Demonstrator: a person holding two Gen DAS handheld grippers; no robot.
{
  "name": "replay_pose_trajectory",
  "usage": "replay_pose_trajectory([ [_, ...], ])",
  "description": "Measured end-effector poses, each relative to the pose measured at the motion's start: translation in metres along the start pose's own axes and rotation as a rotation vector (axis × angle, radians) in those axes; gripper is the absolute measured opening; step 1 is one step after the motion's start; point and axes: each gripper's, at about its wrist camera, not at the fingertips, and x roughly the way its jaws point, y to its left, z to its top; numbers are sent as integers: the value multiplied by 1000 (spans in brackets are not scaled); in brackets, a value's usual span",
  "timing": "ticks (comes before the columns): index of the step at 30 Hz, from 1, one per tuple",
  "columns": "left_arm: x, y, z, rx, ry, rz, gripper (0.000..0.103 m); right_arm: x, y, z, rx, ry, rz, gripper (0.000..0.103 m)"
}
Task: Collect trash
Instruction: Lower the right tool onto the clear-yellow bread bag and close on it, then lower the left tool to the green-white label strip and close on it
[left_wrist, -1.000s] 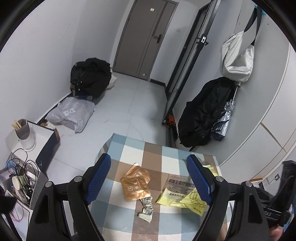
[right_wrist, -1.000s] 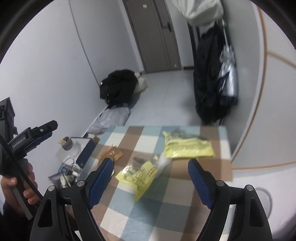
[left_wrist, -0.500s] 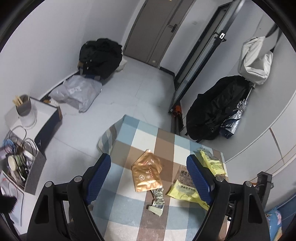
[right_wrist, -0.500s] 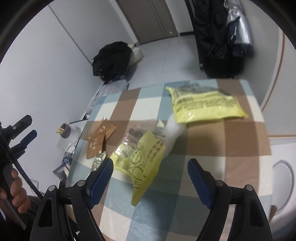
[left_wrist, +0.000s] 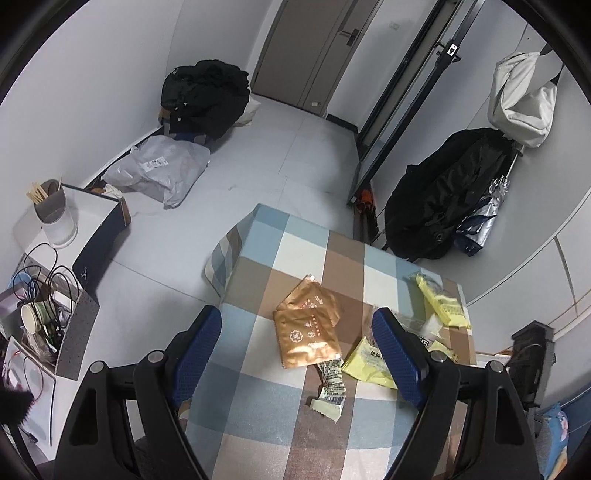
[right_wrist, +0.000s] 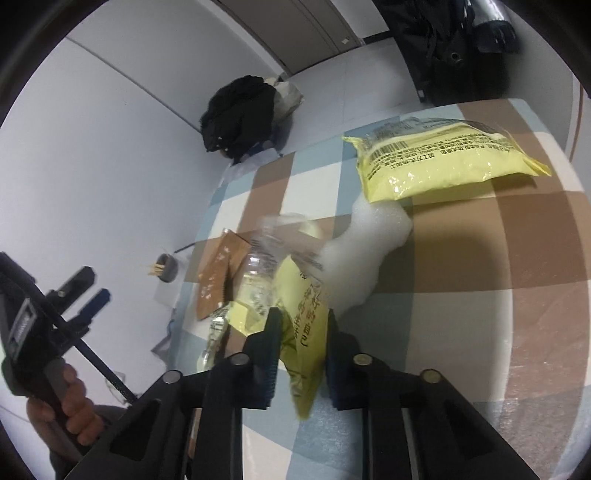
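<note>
The right gripper has just been closing, and now its two fingers squeeze a crinkly yellow wrapper near the close edge of the checked table. A white foam lump lies just behind that wrapper, and a full yellow packet sits farther back. Two brown packets lie in the middle of the table, with a small torn wrapper just in front of them. The left gripper hangs above the brown packets with its blue fingers wide apart and nothing in them.
</note>
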Motion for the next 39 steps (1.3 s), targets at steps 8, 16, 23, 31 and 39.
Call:
replay_pose_trajectory([
  [8,7,-7,-5,55,6,58,82,-18,29,-7,-159,-50,9,8],
  [16,13,-4,-6,24,33,59,82,-31,41,-17,-227,-71,33,6],
  [23,30,-1,-5,-21,110,46,82,-51,40,-22,-265,-115,23,6],
  [31,71,-17,-9,7,278,38,82,-71,34,-20,-270,-168,33,6],
  [39,93,-32,-14,85,312,174,82,-75,28,-15,-272,-177,30,6],
])
